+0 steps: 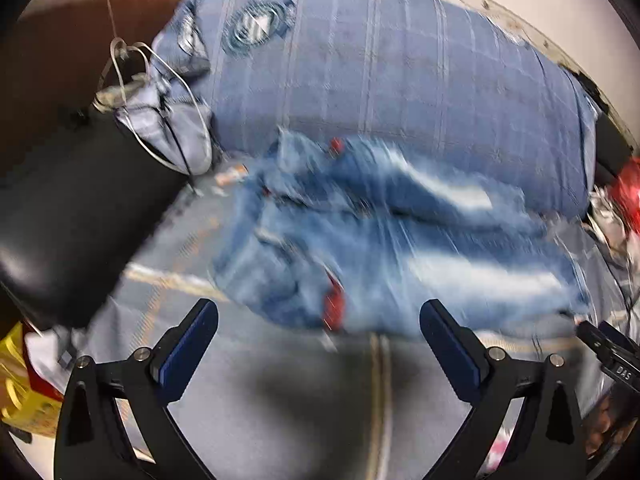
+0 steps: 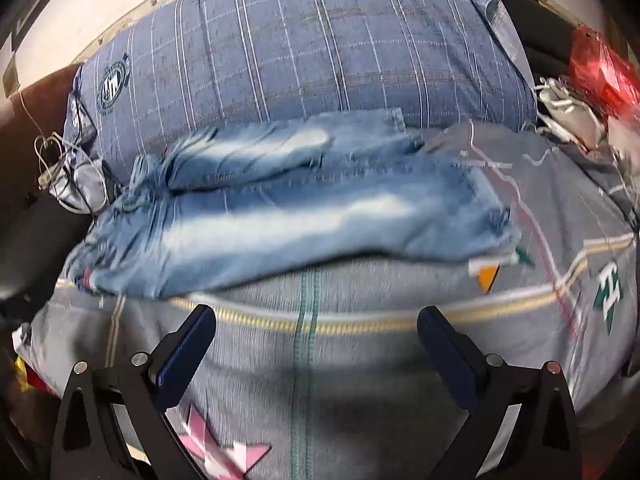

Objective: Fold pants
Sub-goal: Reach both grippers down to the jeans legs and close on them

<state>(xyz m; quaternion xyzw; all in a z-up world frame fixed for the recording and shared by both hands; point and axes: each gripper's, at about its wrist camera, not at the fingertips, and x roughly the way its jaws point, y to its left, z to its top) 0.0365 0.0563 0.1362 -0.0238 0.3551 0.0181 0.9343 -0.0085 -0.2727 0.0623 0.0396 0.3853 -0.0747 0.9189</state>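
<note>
A pair of faded blue jeans (image 2: 304, 216) lies flat on the grey bedcover (image 2: 360, 360), waist at the left, legs running right, one leg over the other. In the left wrist view the jeans (image 1: 380, 248) are blurred, with red patches at the waist. My left gripper (image 1: 319, 312) is open and empty, just short of the jeans' near edge at the waist. My right gripper (image 2: 316, 318) is open and empty, a little short of the lower leg's near edge. The tip of the right gripper (image 1: 608, 350) shows at the right edge of the left wrist view.
A big blue plaid pillow (image 2: 304, 52) lies behind the jeans against the wall. A dark brown and black object (image 1: 68, 160) with cords and grey cloth stands at the left. Red plastic (image 2: 600, 68) and grey clutter sit at the far right.
</note>
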